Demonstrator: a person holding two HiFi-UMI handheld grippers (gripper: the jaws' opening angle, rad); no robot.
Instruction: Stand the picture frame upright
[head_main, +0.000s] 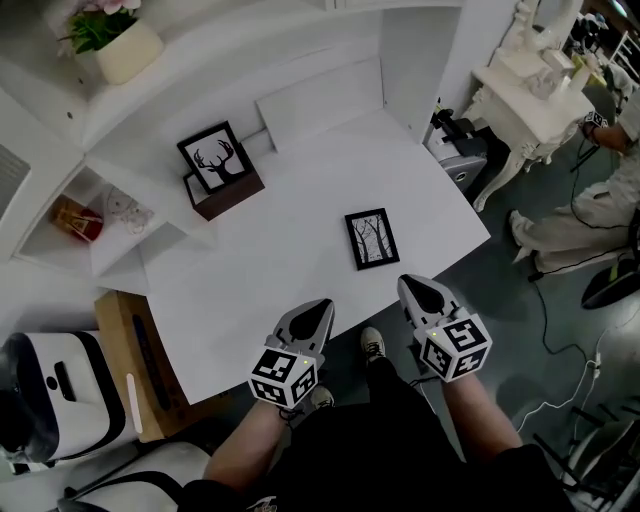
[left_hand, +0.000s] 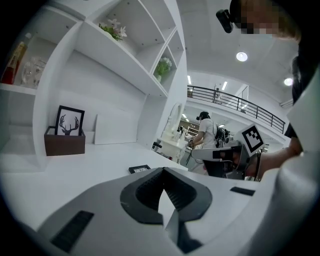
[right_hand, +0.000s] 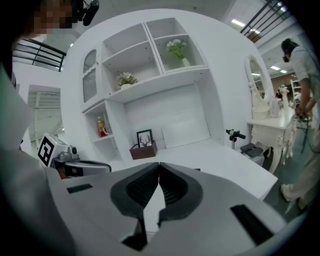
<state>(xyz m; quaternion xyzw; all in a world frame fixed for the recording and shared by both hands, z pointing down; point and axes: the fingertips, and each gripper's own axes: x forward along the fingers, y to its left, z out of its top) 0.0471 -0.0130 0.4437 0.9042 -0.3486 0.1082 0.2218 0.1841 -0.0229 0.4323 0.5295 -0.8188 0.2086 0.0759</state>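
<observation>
A small black picture frame (head_main: 371, 238) with a bare-tree print lies flat on the white desk (head_main: 290, 250), near its front right part; it also shows low and flat in the left gripper view (left_hand: 139, 169). My left gripper (head_main: 322, 305) hovers at the desk's front edge, shut and empty. My right gripper (head_main: 407, 282) is beside it, just short of the frame, also shut with nothing in it. In the right gripper view my own jaws hide most of the frame.
A deer-print frame (head_main: 218, 158) stands upright in a brown box (head_main: 226, 192) at the back left. White shelves hold flowers (head_main: 108, 35) and a bottle (head_main: 78, 218). A white board (head_main: 320, 100) leans at the back. A person (head_main: 600, 200) sits at the right.
</observation>
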